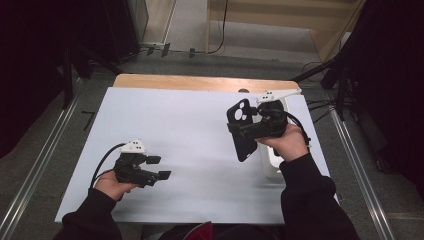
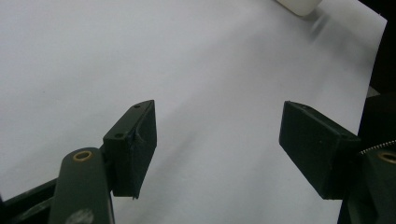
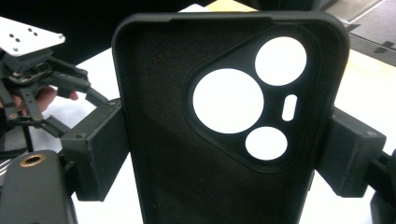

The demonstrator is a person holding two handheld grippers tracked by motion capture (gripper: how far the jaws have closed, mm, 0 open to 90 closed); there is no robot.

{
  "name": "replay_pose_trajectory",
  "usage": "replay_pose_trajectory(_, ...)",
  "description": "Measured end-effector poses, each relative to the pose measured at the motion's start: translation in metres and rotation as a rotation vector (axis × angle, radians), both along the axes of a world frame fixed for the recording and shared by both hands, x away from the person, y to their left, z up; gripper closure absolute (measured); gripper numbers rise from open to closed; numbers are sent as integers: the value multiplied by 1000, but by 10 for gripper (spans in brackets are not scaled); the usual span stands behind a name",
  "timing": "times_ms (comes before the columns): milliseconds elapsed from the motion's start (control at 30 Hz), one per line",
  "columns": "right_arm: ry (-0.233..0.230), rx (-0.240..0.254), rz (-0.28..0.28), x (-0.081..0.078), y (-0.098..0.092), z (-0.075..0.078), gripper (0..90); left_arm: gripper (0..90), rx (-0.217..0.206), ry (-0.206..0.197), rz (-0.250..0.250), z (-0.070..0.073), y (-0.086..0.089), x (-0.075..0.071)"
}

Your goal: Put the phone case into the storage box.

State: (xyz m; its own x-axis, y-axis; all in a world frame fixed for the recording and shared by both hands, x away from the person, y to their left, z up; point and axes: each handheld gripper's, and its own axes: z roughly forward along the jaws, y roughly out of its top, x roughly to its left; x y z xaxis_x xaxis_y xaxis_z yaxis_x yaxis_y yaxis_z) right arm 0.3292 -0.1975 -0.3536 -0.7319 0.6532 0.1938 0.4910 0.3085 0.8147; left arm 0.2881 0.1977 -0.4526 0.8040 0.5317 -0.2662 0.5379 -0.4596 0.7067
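From above, the right gripper (image 1: pixel 246 131) is lifted off the white table (image 1: pixel 190 130) at its right side, and it is clamped across a black phone case (image 1: pixel 241 131), which stands upright in the air with its camera cut-outs at the top. The right gripper view looks straight into the hollow inner side of that phone case (image 3: pixel 187 154): one black jaw presses against each long edge, and the white table shows through the three round holes and the small slot. That view also catches the left gripper (image 3: pixel 32 88) far off at its left edge, with its pale top plate and a bit of the hand holding it. Just behind the right hand in the high view lies a white tray (image 1: pixel 272 162) on the table, mostly covered by the hand and sleeve. The left gripper (image 1: pixel 159 167) sits low near the table's front left corner, well apart from the phone case. In its own view the left gripper (image 2: pixel 217 144) has its two jaws standing wide apart with nothing but bare white table between them, and a corner of the white tray (image 2: pixel 299 5) peeks in at the top edge.
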Motion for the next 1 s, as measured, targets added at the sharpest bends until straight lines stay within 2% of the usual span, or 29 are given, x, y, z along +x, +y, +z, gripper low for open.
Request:
replay_pose_trajectory(433,-18,6,-81,1,-26,12,128,279,-7,6,5,0,3,1)
replay_pose_trajectory(800,-38,-27,-159,3,-38,15,128,279,-9,7,16,0,4,1)
replay_pose_trajectory(1000,-39,-20,-200,3,-45,16,128,279,-7,7,18,0,4,2)
